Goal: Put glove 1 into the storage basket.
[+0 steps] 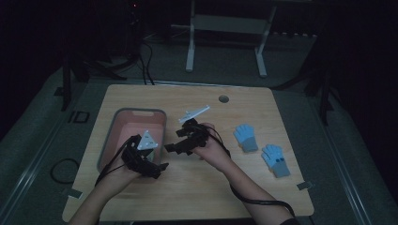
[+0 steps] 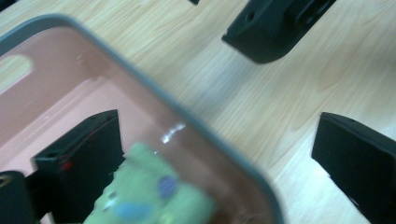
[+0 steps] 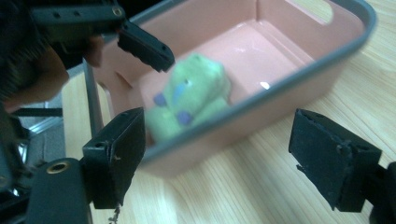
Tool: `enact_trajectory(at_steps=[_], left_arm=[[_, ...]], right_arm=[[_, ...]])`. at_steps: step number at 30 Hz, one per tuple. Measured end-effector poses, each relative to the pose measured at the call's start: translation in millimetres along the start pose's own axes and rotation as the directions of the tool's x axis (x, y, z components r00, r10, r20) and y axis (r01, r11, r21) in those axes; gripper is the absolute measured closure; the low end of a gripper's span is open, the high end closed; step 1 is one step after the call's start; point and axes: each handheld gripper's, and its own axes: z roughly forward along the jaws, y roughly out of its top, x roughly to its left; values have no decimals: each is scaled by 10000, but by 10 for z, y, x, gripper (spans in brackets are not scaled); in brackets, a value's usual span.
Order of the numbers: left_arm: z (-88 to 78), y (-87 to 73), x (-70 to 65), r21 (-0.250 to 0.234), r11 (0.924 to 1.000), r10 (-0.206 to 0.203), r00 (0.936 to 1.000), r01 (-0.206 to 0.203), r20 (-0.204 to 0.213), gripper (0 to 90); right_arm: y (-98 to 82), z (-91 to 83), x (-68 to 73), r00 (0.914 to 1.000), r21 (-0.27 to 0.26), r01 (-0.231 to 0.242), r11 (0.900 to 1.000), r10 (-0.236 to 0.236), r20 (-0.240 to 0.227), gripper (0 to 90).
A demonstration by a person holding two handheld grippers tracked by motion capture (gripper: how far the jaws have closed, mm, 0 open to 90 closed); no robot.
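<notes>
My left claw (image 2: pixel 215 154) stands wide open with nothing between its jaws, one jaw inside the bin and the other out over the table; my right claw (image 3: pixel 224 154) gapes just as wide and holds nothing either. The small green knitted glove with blue dots (image 3: pixel 189 100) lies loose on the floor of the pink plastic bin with the grey rim (image 3: pixel 299 70), at the centre of the right gripper view and low at the middle of the left gripper view (image 2: pixel 149 196), just beside my left jaw but, as far as I can tell through the blur, not clamped by it. In the high view the bin (image 1: pixel 112 119) sits at the left of the pale wooden table (image 1: pixel 187 197), with both my claws close over its right-hand edge: left (image 1: pixel 157 169) lower, right (image 1: pixel 171 146) above it. Towards the right of that frame two blue knitted gloves with grey cuffs lie on the bare wood, one (image 1: pixel 245 137) nearer the middle, the other (image 1: pixel 276 160) lower and further right, well apart from the bin. I judge the sorting about a third done: one glove is binned; two blue ones are left to fetch, and my right claw is the nearer to them.
</notes>
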Motion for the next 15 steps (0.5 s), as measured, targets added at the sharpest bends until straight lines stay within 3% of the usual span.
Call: enact_trajectory(at_steps=[8,15], left_arm=[[83,92,-96,-288,9995,-82,9993,93,356,22],[141,139,-304,-681,9976,143,9982,-104,574,22]], right_arm=[[-244,-163,-120,9998,44,-198,9998,198,83,173],[-483,-347,-233,9990,17,-224,9997,223,383,175]])
